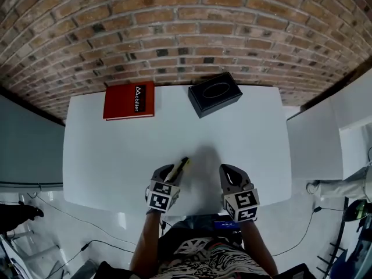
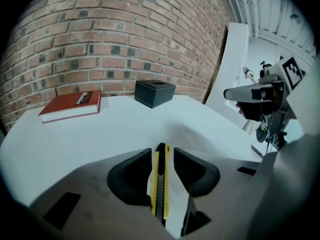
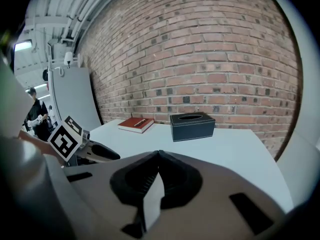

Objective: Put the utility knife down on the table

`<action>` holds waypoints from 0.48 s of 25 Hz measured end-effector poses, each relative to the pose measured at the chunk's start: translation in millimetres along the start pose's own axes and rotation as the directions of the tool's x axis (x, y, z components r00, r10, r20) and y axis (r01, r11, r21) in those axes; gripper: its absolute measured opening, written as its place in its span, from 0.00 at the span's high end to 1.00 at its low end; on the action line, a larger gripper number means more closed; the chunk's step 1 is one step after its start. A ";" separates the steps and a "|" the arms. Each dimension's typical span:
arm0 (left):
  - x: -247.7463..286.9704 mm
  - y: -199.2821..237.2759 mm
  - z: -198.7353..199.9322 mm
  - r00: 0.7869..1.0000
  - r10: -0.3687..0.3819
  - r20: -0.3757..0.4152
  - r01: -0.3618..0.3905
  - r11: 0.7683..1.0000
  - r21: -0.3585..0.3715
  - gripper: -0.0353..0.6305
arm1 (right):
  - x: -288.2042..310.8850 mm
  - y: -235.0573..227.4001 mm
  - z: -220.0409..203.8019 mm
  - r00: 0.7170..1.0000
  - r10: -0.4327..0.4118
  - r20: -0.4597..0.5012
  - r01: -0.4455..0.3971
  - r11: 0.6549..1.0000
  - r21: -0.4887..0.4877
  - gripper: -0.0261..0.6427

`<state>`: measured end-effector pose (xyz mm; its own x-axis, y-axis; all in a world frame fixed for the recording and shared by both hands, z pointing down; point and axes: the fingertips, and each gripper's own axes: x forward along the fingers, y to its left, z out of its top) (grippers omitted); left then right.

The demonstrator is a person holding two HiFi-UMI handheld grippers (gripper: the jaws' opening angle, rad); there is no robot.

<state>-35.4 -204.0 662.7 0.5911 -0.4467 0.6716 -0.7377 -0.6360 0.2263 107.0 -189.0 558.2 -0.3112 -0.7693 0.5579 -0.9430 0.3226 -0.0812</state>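
A yellow and black utility knife [image 2: 160, 176] is clamped lengthwise between the jaws of my left gripper [image 2: 161, 156]. In the head view the knife [image 1: 180, 169] sticks out forward from the left gripper [image 1: 169, 175], just above the white table [image 1: 116, 150] near its front edge. My right gripper [image 1: 228, 175] hovers beside it, a little to the right. In the right gripper view its jaws [image 3: 158, 156] are pressed together with nothing between them.
A red book [image 1: 129, 100] lies at the table's back left. A black tissue box [image 1: 214, 93] stands at the back centre, near the brick wall. A white panel [image 1: 325, 132] stands to the right of the table. Cables run across the floor [image 1: 75, 225].
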 end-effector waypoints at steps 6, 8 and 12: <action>-34.9 -1.7 38.4 0.984 0.022 0.178 -0.015 0.999 -0.042 0.81 | -21.0 12.8 8.9 0.999 -0.004 0.041 0.004 1.000 0.004 0.96; -47.7 -2.6 49.7 0.975 0.037 0.219 -0.028 0.999 -0.044 0.85 | -26.9 18.3 11.6 0.998 -0.002 0.056 0.002 1.000 0.000 0.96; -75.2 -7.9 73.1 0.952 0.032 0.304 -0.004 0.996 -0.092 0.91 | -39.1 27.4 18.1 0.996 0.004 0.084 -0.002 1.000 -0.022 0.96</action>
<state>-50.1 -211.4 558.8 0.6383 -0.6367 0.4326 -0.7670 -0.5738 0.2872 91.2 -160.0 519.2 -0.3235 -0.8120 0.4859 -0.9397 0.3360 -0.0642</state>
